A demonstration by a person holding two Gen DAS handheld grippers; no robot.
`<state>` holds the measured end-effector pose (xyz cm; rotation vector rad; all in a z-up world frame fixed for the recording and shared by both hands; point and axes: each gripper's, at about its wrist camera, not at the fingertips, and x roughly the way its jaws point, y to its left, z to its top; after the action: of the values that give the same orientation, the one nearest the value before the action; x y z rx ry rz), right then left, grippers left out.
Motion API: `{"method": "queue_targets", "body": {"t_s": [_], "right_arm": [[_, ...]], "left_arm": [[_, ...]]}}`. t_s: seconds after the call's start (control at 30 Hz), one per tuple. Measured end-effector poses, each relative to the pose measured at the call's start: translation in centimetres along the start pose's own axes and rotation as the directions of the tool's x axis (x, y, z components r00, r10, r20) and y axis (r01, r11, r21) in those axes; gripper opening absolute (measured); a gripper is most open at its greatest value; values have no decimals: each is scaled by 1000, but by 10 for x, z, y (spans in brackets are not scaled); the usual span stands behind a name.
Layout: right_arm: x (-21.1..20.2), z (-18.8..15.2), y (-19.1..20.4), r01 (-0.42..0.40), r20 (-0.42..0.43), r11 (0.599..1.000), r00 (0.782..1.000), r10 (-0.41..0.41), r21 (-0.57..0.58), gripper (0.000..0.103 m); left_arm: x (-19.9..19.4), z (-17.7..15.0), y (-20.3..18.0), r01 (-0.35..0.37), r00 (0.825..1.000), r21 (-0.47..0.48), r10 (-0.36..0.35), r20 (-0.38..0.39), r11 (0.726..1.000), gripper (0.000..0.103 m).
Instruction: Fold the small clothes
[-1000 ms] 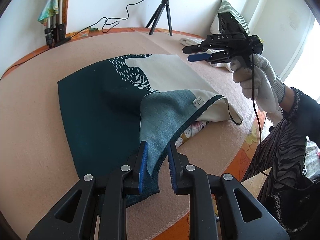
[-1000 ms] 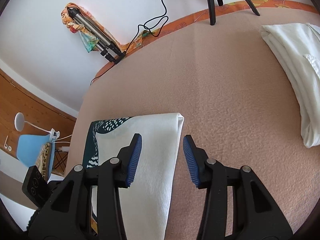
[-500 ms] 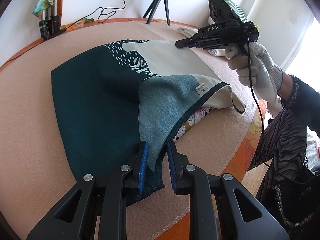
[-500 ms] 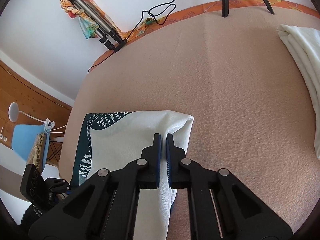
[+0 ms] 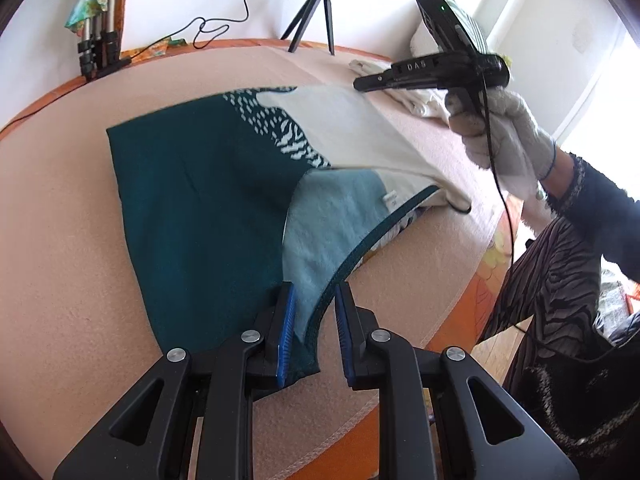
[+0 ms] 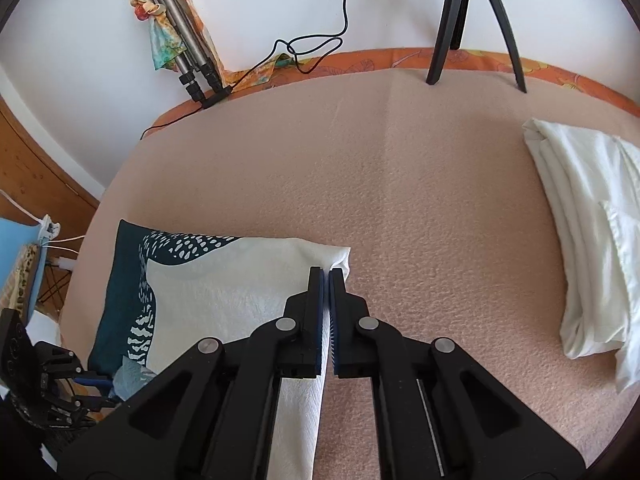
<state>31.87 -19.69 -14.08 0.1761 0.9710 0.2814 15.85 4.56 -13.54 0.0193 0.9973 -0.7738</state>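
While the garment [image 5: 208, 200] is pinched at its far white corner by the closed right gripper [image 6: 325, 276], its near teal hem is gripped between the narrowly parted jaws of the left gripper [image 5: 314, 320], so its long axis is spanned between them

garment [image 5: 200, 208]: dark teal, cream, white dashes; blanket [image 6: 400, 184]: peach-pink, orange border; folded cloth [image 6: 580, 216]: white

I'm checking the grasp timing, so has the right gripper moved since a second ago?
Yes. The right gripper has closed on the cream corner of the garment and advanced toward the black tripod at the far edge.
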Motion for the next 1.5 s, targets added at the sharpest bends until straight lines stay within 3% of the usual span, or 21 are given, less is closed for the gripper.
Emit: {"method": "queue_targets", "body": {"t_s": [0.2, 0.4, 0.5, 0.6, 0.8, 0.97, 1.1, 1.2, 1.27, 1.3, 1.4, 1.5], "right_arm": [[-26, -8, 45, -94, 64, 985, 993, 104, -144, 4], [0, -5, 76, -230, -36, 958, 973, 228, -171, 4], [14, 2, 88, -319, -99, 933, 947, 307, -165, 4], [31, 8, 103, -360, -158, 917, 929, 335, -174, 4], [75, 10, 120, -267, -197, 939, 954, 225, -216, 4], [65, 16, 120, -309, -189, 933, 943, 275, -184, 4], [33, 24, 113, -322, -127, 929, 944, 303, -180, 4], [15, 22, 100, -306, -102, 938, 951, 293, -162, 4], [10, 18, 92, -274, -83, 947, 961, 264, -164, 4], [10, 15, 87, -267, -88, 951, 963, 256, -159, 4], [18, 7, 78, -261, -126, 954, 962, 244, -144, 4], [26, -2, 74, -258, -159, 954, 959, 234, -155, 4]], "left_arm": [[1, 39, -6, 7, 997, -17, -6, 82, 1000, 18], [36, 57, -30, 2, 1000, 102, -2, -2, 995, 18], [49, 52, -31, 14, 998, 107, -8, -54, 994, 18], [58, 39, -26, 26, 993, 100, -15, -115, 995, 18], [36, 32, -22, 42, 996, 69, -36, -81, 997, 18], [-3, 45, -6, 82, 996, -9, -82, 45, 997, 18], [-20, 65, 20, 4, 991, -91, 9, 135, 996, 20], [-8, 80, 47, -53, 988, -179, 77, 132, 982, 20], [5, 88, 67, -49, 989, -238, 80, 124, 970, 20], [11, 91, 74, -46, 990, -249, 77, 116, 968, 20], [37, 102, 85, -129, 987, -225, 147, 63, 966, 20], [52, 97, 102, -187, 981, -265, 196, 6, 946, 19]]}}
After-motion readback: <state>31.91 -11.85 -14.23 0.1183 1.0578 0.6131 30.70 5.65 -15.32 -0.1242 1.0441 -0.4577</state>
